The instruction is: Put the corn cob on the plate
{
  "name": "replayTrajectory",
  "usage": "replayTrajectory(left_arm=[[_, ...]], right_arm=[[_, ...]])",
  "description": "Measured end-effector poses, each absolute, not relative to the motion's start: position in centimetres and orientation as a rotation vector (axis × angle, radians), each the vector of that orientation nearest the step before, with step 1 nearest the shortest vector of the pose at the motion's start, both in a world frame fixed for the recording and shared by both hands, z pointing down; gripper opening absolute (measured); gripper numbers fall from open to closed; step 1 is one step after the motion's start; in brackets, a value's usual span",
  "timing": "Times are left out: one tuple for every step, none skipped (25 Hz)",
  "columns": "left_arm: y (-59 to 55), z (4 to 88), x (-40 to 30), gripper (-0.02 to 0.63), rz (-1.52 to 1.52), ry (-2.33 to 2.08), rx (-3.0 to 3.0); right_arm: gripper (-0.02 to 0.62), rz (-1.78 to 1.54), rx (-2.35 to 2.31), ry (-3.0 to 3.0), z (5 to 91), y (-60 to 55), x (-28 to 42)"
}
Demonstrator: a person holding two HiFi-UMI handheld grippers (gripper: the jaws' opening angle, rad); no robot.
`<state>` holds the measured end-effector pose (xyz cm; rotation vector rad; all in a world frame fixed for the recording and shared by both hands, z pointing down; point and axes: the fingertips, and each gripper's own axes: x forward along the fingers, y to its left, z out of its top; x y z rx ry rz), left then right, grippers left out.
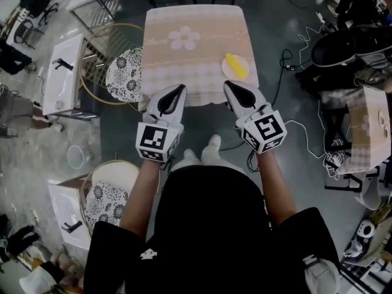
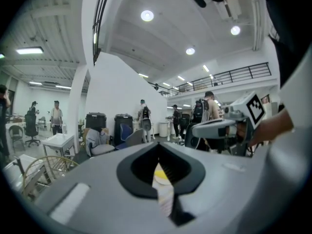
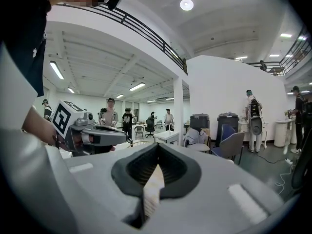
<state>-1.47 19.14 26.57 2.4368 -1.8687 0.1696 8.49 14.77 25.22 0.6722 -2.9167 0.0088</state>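
Corn cob [image 1: 236, 65], yellow, lies on a small white plate [image 1: 227, 71] at the right edge of the worktop [image 1: 184, 66], toward its near corner.

Nearest the head camera are the person's dark-shirted shoulders and bare forearms, with white shoes [image 1: 211, 147] on the grey floor below. Held out side by side at the worktop's near edge, the left tongs [image 1: 182, 89] and the right tongs [image 1: 226, 84] are both closed, jaw meeting jaw, gripping neither cob nor plate. The right pair points toward the plate's near rim and stands clear of the corn.

The worktop is a small square table under a beige checked cloth with one pale flower [image 1: 184, 38] printed near its middle. A round wicker chair with a black-and-white patterned cushion [image 1: 124, 73] sits just beside its left edge, and a second such chair [image 1: 107, 195] stands at the person's left. White cabinets [image 1: 64, 72] line the floor further left; cables [image 1: 294, 133] trail across it on the right.

Through the two gripper views the room opens out: white walls, round ceiling lights [image 2: 147, 15], a railed balcony [image 2: 234, 74], black bins [image 2: 123, 126] and several people standing in the distance.
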Motion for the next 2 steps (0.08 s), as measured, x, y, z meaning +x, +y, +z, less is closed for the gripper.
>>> replayTrajectory(left_arm=[[19.31,26.60,-1.44,0.009,0.168,-1.867,2.437],[19.46,26.63,-1.41,0.008,0.167,-1.865,2.438]], right_arm=[[0.002,0.009,0.671,-2.916,25.26,15.02,8.48],[0.002,0.010,0.670,-2.915,25.30,15.26,8.48]])
